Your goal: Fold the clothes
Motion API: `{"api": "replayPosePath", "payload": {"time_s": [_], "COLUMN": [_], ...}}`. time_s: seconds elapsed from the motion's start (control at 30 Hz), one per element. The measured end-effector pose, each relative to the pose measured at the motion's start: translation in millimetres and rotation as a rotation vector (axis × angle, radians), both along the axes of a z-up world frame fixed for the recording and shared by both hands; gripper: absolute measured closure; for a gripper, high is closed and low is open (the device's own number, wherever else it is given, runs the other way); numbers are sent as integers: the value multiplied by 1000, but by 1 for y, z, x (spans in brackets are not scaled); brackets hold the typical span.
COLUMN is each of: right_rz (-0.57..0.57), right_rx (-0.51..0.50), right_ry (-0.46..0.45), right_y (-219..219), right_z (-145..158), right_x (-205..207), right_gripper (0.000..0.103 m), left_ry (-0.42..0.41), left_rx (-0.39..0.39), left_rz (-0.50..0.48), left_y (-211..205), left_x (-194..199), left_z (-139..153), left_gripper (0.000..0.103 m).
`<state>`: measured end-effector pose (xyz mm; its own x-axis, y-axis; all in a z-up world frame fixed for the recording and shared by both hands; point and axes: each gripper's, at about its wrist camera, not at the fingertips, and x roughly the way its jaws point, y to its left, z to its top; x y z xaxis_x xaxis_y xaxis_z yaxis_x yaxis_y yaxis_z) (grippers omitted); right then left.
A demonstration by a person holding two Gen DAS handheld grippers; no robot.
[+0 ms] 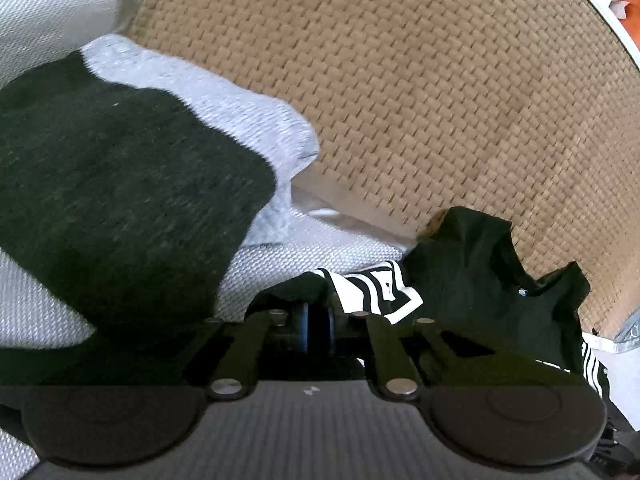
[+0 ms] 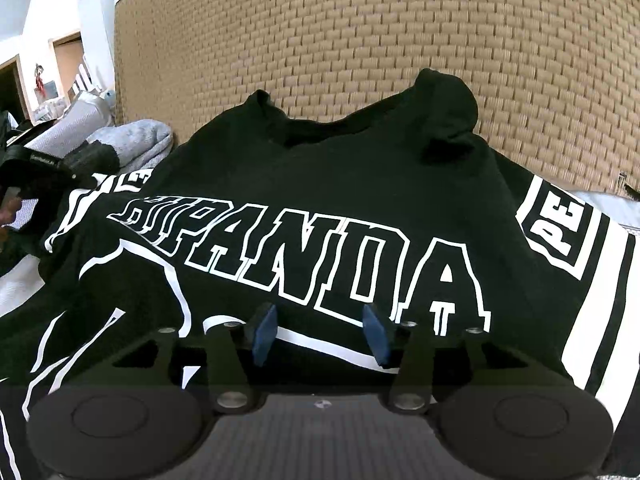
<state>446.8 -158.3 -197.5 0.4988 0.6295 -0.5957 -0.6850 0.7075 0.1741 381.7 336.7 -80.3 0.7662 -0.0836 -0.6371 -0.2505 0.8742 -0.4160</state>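
On the far left of the left wrist view lies a dark grey garment [image 1: 120, 184], blurred, spread over a light grey one [image 1: 224, 100], and both rest on white woven bedding [image 1: 280, 268]. Behind them stands a tan woven panel [image 1: 440, 100], filling most of the frame. Low and centre, the left gripper [image 1: 318, 324] is closed, its blue pads pressed together with black cloth bunched at their tips; it looks pinched on the edge of the shirt [image 1: 472, 280], though the exact hold is partly hidden. The shirt is crumpled to the right of the pads, white stripes showing.

Over to the right wrist view. At the left edge a dark device [image 2: 36, 184] pokes in, with a light grey folded cloth [image 2: 136, 140] just behind it. The black shirt [image 2: 320, 184] is spread wide across the middle, collar toward the woven panel [image 2: 360, 32], white lettering reading "PANDA" across the chest, a striped sleeve on the right. The right gripper [image 2: 320, 334] hovers above the print with its jaws parted; nothing sits between the blue pads [image 2: 264, 334]. No container shows in either view.
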Motion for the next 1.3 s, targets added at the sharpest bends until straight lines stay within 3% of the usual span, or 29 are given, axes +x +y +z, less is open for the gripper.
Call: {"api": "replayPosePath", "payload": {"time_s": [0.17, 0.3, 0.4, 0.7, 0.83, 0.87, 0.93, 1.13, 1.3], "right_rz": [5, 8, 10, 9, 9, 9, 9, 10, 12], "right_rx": [2, 7, 3, -5, -6, -6, -7, -12, -18], "right_ry": [2, 5, 1, -6, -5, -5, -6, -11, -14], "right_y": [-1, -2, -1, -1, -1, -1, -1, -1, -1], "right_z": [-1, 0, 0, 1, 1, 1, 1, 1, 1], "right_x": [1, 1, 0, -2, -3, -3, -3, -4, -4], "right_gripper": [51, 51, 51, 51, 51, 51, 51, 51, 51], "left_ry": [23, 21, 26, 102, 115, 114, 123, 60, 109], "left_rx": [-92, -64, -49, -25, -19, -18, -29, -4, 8], "left_rz": [-2, -24, -64, -198, -206, -205, -211, -178, -194], "left_y": [10, 7, 6, -14, -22, -23, -25, -16, -4], "left_x": [0, -3, -16, -50, -47, -45, -41, -49, -44], "left_z": [0, 9, 17, -8, -21, -23, -28, -16, -14], "left_gripper": [84, 59, 52, 50, 54, 60, 91, 97, 94]}}
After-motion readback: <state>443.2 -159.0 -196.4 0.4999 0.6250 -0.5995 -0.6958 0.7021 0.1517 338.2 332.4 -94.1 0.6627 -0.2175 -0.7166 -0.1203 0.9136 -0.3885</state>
